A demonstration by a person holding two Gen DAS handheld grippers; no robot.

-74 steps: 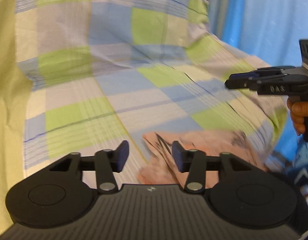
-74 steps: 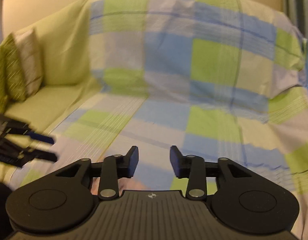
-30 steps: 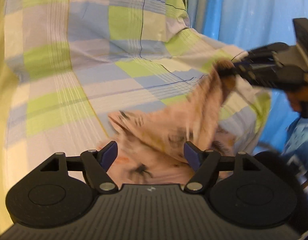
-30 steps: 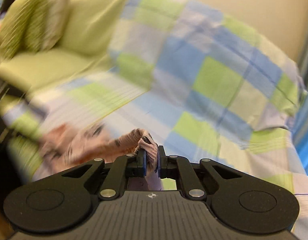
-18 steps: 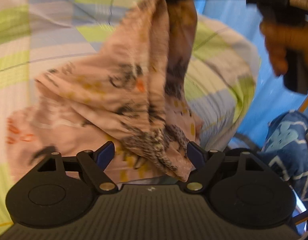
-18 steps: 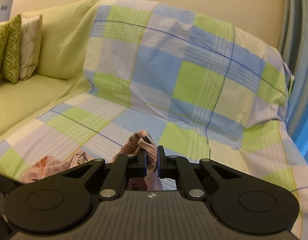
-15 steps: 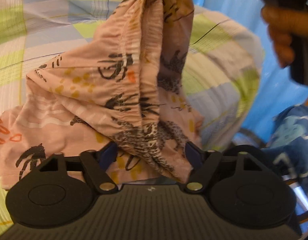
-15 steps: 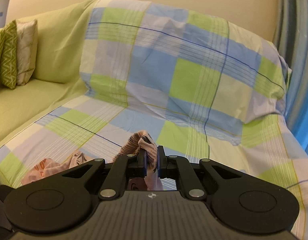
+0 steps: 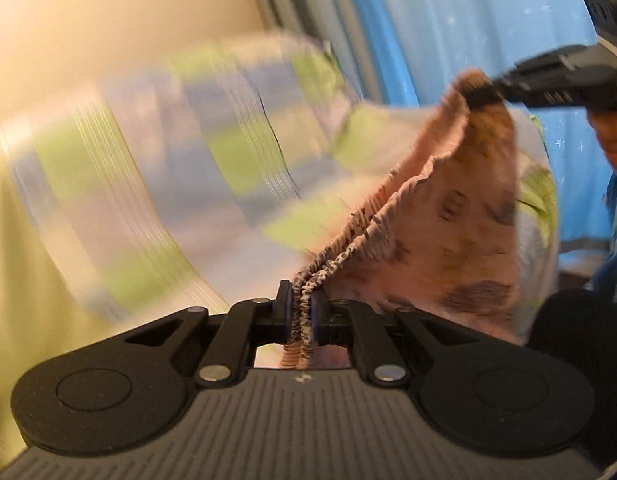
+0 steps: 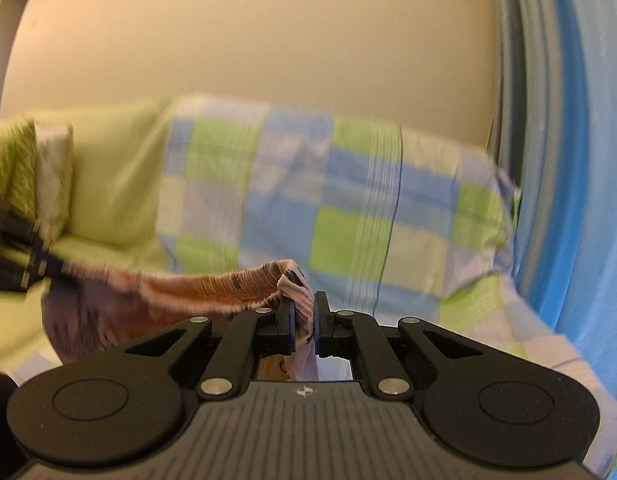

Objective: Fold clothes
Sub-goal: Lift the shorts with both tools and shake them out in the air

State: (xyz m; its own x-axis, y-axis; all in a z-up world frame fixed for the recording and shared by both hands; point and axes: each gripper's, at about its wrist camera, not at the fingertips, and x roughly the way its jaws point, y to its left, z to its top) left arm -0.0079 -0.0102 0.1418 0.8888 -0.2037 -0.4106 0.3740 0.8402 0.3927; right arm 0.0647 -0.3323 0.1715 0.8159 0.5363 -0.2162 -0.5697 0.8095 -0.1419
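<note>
A pink garment (image 9: 460, 220) with dark animal prints and a gathered elastic edge hangs in the air between both grippers. My left gripper (image 9: 299, 314) is shut on its elastic edge. In the left wrist view my right gripper (image 9: 484, 92) holds the far end at the upper right, with a hand behind it. Seen from the right wrist, my right gripper (image 10: 304, 316) is shut on the garment (image 10: 180, 292), which stretches leftward to my left gripper (image 10: 48, 266). The cloth below the stretched edge sags and is blurred.
A sofa under a blue, green and lilac checked sheet (image 10: 348, 216) lies beneath and behind. Its left part is plain green (image 10: 112, 192) with patterned cushions (image 10: 28, 168). A blue curtain (image 10: 568, 160) hangs on the right. A beige wall (image 10: 248, 32) rises behind.
My left gripper has shut on the garment's elastic edge. Both grippers have risen, lifting the garment off the sofa and stretching it between them.
</note>
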